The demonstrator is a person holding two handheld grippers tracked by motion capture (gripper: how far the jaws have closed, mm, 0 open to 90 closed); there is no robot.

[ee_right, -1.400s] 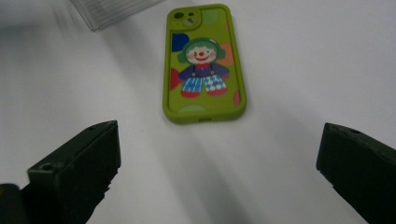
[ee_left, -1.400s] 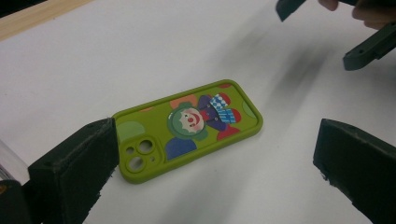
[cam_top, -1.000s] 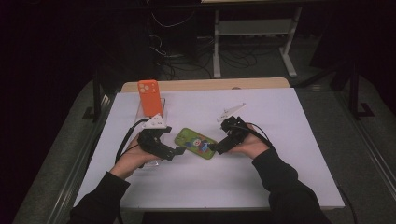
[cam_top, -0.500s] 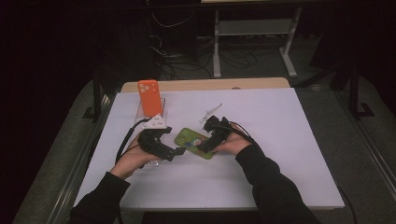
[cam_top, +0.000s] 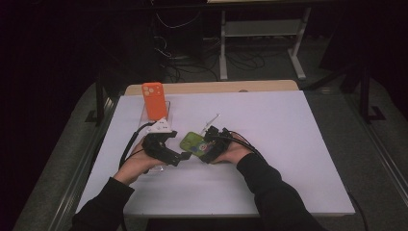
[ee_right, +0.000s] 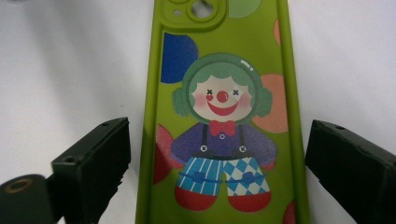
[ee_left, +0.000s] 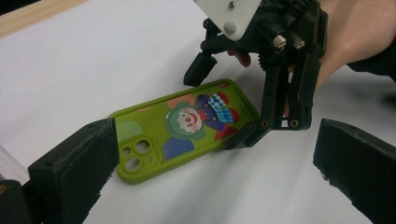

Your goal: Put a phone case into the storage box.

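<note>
While the white table [cam_top: 288,144] spread wide under both forearms, an orange phone case [cam_top: 154,100] stood upright near its far left edge, well apart from the work. Nearer the person, the green clown phone case [cam_top: 192,142] lay flat on the white surface between the two grippers. The left gripper [cam_top: 182,157] waited just beside its camera-hole end, jaws spread and holding nothing. The right gripper [cam_top: 204,155] straddled the opposite end, its jaws having just been closing slightly, the case between them, pads not yet pressing its sides.
</note>
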